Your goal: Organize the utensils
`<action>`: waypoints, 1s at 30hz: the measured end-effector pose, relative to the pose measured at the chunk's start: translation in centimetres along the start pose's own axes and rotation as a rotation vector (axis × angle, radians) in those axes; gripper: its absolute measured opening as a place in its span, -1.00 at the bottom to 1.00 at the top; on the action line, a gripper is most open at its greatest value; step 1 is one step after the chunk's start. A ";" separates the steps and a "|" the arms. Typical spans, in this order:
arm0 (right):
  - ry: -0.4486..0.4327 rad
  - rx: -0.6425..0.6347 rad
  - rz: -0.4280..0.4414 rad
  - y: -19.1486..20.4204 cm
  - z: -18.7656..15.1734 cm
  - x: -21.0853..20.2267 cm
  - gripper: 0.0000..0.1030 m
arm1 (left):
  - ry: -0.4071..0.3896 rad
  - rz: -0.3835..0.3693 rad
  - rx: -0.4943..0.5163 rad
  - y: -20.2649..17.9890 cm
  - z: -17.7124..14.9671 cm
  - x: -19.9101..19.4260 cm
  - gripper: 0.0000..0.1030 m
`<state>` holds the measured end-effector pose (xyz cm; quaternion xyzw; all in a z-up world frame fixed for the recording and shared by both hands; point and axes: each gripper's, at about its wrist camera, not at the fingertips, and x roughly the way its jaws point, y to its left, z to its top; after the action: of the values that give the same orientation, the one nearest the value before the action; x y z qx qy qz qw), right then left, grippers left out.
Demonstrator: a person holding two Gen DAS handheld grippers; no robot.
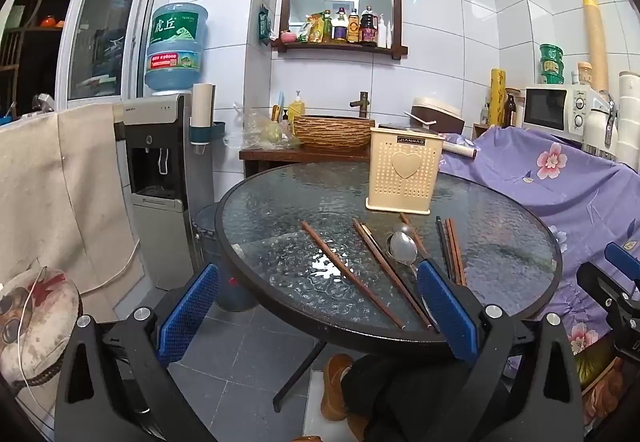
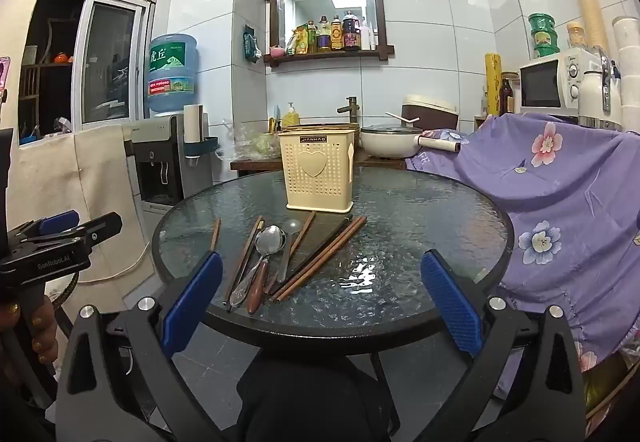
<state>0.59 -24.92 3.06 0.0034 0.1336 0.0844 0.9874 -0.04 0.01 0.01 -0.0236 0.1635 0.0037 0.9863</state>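
Note:
A cream perforated utensil holder [image 1: 404, 169] [image 2: 318, 171] with a heart on its front stands upright at the far side of a round glass table [image 1: 264, 209] [image 2: 420, 209]. Several brown chopsticks [image 1: 352, 274] [image 2: 320, 258] and two metal spoons [image 1: 402, 246] [image 2: 270, 242] lie loose on the glass in front of it. My left gripper [image 1: 318, 268] hovers open at the table's near edge, empty. My right gripper [image 2: 322, 260] is likewise open and empty, short of the utensils. Each gripper shows at the edge of the other's view.
A water dispenser [image 1: 160, 169] stands left of the table. Purple flowered cloth [image 2: 560, 201] drapes furniture on the right, under a microwave [image 2: 556, 85]. Behind the table are a sink counter and a white pot [image 2: 390, 141]. A person's leg and brown shoe [image 1: 336, 386] are below the table.

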 end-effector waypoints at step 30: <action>0.020 -0.014 0.011 0.6 -0.3 0.2 0.90 | 0.003 0.003 0.016 -0.2 0.2 0.0 0.88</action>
<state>0.64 -24.34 2.76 -0.0037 0.1427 0.0906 0.9856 0.01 -0.15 0.20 -0.0154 0.1649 0.0037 0.9862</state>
